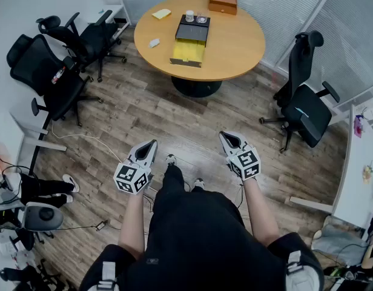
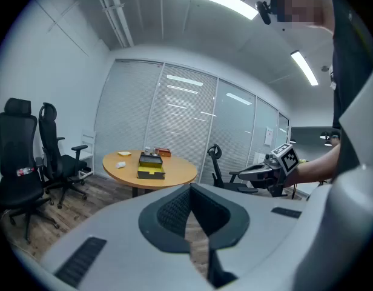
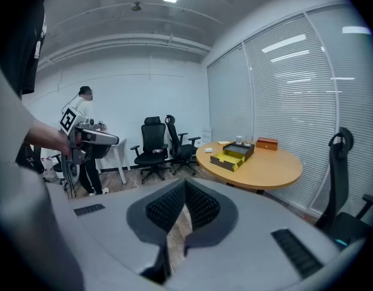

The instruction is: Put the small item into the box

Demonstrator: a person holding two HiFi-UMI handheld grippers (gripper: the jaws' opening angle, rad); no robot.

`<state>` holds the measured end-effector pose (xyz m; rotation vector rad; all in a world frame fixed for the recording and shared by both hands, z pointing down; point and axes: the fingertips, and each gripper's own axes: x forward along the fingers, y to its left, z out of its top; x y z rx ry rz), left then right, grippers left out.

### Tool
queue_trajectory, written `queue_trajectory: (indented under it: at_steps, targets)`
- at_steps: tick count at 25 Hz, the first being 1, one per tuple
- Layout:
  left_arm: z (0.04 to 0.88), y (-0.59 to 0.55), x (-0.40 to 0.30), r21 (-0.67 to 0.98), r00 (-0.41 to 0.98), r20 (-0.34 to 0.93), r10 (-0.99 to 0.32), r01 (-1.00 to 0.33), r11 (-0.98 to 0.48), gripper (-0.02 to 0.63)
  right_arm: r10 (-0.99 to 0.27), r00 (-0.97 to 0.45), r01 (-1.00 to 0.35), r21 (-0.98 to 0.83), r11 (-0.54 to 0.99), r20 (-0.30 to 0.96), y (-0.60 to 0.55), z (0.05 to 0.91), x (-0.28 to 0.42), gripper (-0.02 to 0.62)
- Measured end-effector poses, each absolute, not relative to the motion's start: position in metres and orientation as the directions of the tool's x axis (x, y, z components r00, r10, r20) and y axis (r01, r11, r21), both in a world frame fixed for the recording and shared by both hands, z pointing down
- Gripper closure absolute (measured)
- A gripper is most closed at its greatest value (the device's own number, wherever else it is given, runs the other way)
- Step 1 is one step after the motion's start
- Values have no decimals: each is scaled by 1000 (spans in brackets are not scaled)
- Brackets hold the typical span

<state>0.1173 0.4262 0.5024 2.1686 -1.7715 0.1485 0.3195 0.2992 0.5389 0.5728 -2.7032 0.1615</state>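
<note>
On the round wooden table [image 1: 235, 47] far ahead stands an open black box with a yellow tray pulled out [image 1: 189, 41]. A small white item [image 1: 154, 42] lies on the table to its left. The box [image 2: 151, 165] and the item [image 2: 121, 164] also show in the left gripper view, and the box [image 3: 234, 156] and the item [image 3: 209, 150] in the right gripper view. My left gripper [image 1: 151, 144] and right gripper [image 1: 226, 136] hang over the wooden floor, well short of the table. Both are shut and hold nothing.
Black office chairs stand left of the table [image 1: 50, 71] and right of it [image 1: 307, 102]. On the table there are also a brown wooden box [image 1: 223, 3], a cup [image 1: 189, 16] and a yellow pad [image 1: 161, 14]. Cables lie on the floor [image 1: 83, 138].
</note>
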Motion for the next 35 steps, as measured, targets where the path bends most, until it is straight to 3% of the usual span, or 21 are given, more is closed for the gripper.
queue_trajectory:
  at_steps: [16, 35]
  targets:
    - [502, 411, 71, 221, 291, 278, -915, -947, -234, 601, -364, -831, -410, -22, 912, 422, 298, 545, 274, 591]
    - [507, 344, -45, 258, 355, 259, -898, -922, -290, 600, -406, -797, -447, 14, 894, 446, 242, 550, 166, 589]
